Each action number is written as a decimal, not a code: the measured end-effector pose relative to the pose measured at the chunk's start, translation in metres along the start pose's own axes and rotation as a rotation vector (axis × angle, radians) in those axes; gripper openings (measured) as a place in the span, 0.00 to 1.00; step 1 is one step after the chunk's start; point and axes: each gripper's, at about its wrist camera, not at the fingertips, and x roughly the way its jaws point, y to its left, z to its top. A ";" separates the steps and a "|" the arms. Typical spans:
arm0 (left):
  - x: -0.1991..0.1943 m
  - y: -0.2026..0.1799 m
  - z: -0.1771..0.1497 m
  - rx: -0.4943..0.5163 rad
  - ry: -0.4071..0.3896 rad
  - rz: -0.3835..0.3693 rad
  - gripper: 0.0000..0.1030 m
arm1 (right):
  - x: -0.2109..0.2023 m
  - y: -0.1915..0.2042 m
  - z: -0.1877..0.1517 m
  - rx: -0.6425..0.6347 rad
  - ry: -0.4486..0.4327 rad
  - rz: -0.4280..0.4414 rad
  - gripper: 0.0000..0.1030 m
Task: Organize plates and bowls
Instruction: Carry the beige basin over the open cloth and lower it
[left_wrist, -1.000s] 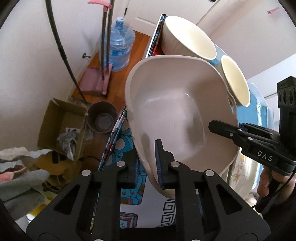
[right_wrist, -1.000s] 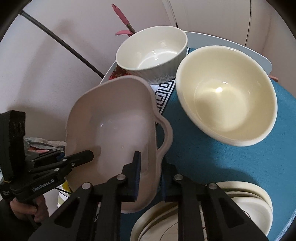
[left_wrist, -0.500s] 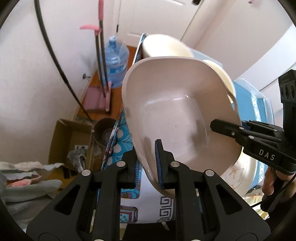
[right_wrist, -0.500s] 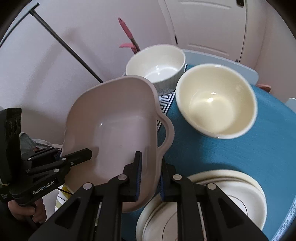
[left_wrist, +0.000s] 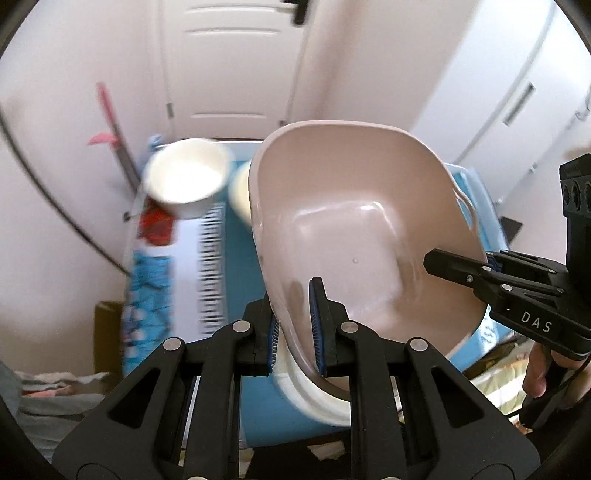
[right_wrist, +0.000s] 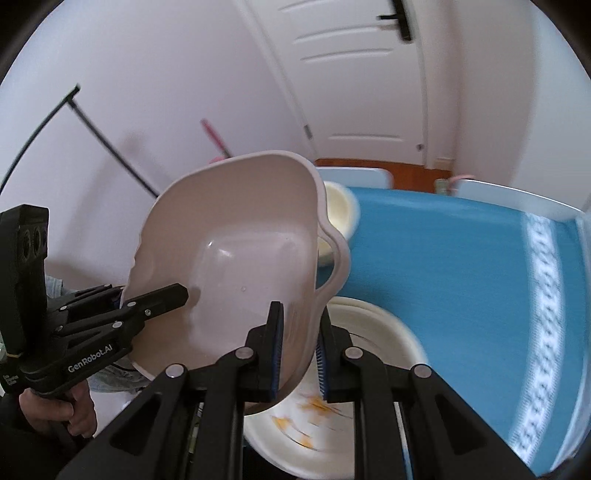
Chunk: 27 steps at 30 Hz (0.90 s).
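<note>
A large beige basin with handles (left_wrist: 354, 229) is held in the air, tilted, above the table. My left gripper (left_wrist: 295, 328) is shut on its near wall, and my right gripper (right_wrist: 297, 350) is shut on the opposite wall of the basin (right_wrist: 236, 266). Under it lies a stack of white plates (right_wrist: 373, 332) with an orange pattern, also showing in the left wrist view (left_wrist: 314, 398). A white bowl (left_wrist: 184, 181) and a cream bowl (left_wrist: 238, 192) stand farther back; the cream bowl (right_wrist: 340, 210) is half hidden behind the basin.
The table carries a teal cloth (right_wrist: 461, 266) with a patterned runner (left_wrist: 210, 273). A white door (right_wrist: 354, 74) and walls close the far side. A pink-handled broom (left_wrist: 110, 118) and a black stand (right_wrist: 96, 136) lean at the left wall.
Both grippers have lifted the basin higher and pulled it back over the plate stack. The bowls now look smaller and farther away, and the door has come into view.
</note>
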 end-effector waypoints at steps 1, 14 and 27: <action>0.004 -0.012 0.001 0.009 0.004 -0.008 0.13 | -0.008 -0.011 -0.004 0.013 -0.005 -0.011 0.15; 0.094 -0.206 -0.013 0.110 0.106 -0.126 0.13 | -0.095 -0.198 -0.056 0.154 0.003 -0.124 0.15; 0.176 -0.264 -0.041 0.105 0.193 -0.087 0.13 | -0.063 -0.281 -0.092 0.197 0.081 -0.118 0.15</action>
